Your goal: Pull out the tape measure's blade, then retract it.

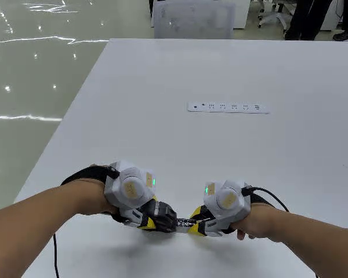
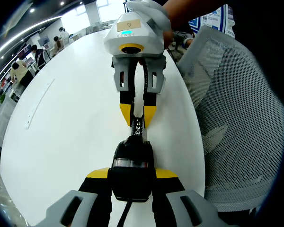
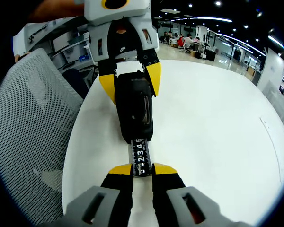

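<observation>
End hook of the blade [image 3: 140,158] is buried between the right gripper's [image 3: 142,170] jaws, can't see it. Sides of the tape measure [image 2: 133,165] are covered by the left gripper [image 2: 132,174]. Markings on the power strip [image 1: 228,107] are way too small to read. The mesh chair [image 2: 236,118] gets cut off at the edge.

A white power strip [image 1: 228,107] lies flat on the white bench [image 1: 156,133]. A grey mesh chair [image 2: 236,113] stands just beside the bench.

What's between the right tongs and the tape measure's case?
A short stretch of numbered blade, running from the case to the right tongs, in the right gripper view.
</observation>
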The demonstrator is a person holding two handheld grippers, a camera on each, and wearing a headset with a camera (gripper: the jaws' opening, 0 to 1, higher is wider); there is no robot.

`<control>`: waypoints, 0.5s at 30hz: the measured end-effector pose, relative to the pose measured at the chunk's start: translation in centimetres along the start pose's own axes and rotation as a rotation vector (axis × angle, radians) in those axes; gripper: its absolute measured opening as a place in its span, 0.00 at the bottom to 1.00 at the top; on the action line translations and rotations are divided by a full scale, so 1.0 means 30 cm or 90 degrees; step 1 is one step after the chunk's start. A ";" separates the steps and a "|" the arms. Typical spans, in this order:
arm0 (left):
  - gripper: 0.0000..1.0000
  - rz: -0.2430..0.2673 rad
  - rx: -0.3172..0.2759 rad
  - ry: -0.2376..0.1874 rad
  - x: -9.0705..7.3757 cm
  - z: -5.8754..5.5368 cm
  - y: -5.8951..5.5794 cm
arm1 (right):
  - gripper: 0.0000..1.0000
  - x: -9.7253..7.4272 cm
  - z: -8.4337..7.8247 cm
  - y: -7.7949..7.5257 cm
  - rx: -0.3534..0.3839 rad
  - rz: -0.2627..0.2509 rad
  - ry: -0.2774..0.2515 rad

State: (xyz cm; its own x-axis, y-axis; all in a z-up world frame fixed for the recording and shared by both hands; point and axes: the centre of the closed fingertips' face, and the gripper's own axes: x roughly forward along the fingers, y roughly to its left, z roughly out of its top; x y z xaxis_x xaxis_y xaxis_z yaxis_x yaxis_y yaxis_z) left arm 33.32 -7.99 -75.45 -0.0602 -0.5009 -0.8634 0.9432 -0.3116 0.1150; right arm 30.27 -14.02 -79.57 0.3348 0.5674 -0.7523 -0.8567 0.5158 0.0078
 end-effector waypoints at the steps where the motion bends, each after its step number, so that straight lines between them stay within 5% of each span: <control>1: 0.29 0.000 -0.001 0.000 -0.001 -0.001 0.000 | 0.13 -0.004 -0.003 -0.001 0.002 0.000 0.000; 15: 0.29 0.005 -0.002 0.000 -0.005 -0.002 -0.002 | 0.13 -0.034 -0.024 -0.001 0.006 0.000 0.007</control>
State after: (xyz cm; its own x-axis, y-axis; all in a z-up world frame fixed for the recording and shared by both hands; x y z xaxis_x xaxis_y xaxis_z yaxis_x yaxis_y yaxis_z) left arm 33.28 -7.85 -75.36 -0.0527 -0.5035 -0.8624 0.9445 -0.3056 0.1207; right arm 29.68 -15.09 -79.27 0.3305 0.5604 -0.7594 -0.8531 0.5216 0.0136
